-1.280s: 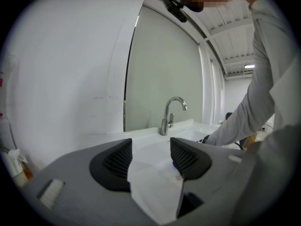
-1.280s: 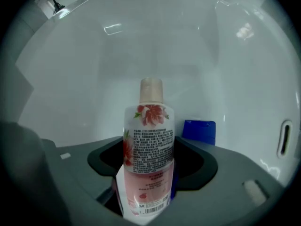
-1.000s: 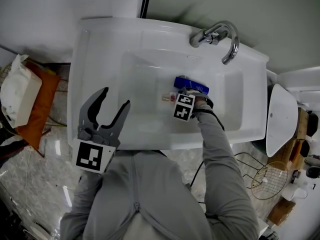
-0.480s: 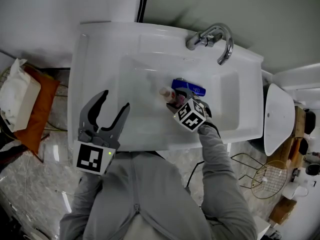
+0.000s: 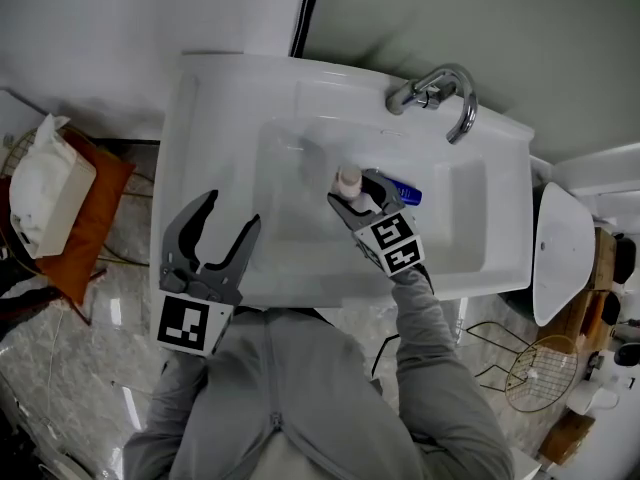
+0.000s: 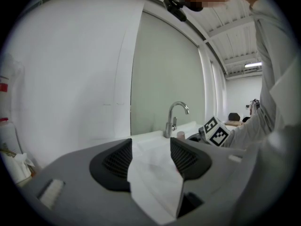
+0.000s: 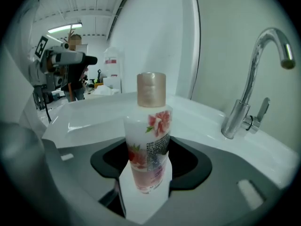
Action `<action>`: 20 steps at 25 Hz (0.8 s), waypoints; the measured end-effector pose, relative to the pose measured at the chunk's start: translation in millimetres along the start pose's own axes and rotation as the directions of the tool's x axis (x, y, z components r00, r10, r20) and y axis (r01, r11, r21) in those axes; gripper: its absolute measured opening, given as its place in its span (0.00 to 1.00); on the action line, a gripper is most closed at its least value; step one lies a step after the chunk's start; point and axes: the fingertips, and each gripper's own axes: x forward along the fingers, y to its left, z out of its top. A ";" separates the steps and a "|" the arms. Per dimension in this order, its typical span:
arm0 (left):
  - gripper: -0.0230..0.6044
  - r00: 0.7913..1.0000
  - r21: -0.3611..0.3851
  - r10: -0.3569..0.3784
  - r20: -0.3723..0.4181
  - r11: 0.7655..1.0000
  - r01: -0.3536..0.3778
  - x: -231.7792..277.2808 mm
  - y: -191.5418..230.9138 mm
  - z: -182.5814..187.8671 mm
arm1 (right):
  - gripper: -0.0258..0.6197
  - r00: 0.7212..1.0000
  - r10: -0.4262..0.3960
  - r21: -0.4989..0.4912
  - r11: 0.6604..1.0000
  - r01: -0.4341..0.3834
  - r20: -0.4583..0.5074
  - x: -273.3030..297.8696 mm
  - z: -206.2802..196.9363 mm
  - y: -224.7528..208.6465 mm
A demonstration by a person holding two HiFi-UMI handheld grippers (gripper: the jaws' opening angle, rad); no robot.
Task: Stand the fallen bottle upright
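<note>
Since a second ago you've tipped the bottle (image 7: 149, 140) upright in the sink (image 5: 300, 163), right claw (image 5: 352, 190) clamped on it; left claw (image 5: 230, 213) spread apart at seven o'clock.

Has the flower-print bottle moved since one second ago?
Yes. The flower-print bottle, shut in the right hand-held gripper, has tipped from lying in the sink basin to upright, its cap swung up toward the faucet.

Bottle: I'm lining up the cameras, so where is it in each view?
Head view: bottle mid-frame, below the faucet.
Left gripper view: bottle small, just right of the faucet's base.
Right gripper view: bottle central, upright, faucet at right.
Shared landmark: faucet.
</note>
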 end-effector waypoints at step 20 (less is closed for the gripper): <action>0.48 0.981 -0.034 0.192 0.014 0.981 -0.191 -60.5 55.5 -3.1 | 0.42 0.950 0.037 -0.050 0.998 -0.022 0.309 67.4 188.0 -3.3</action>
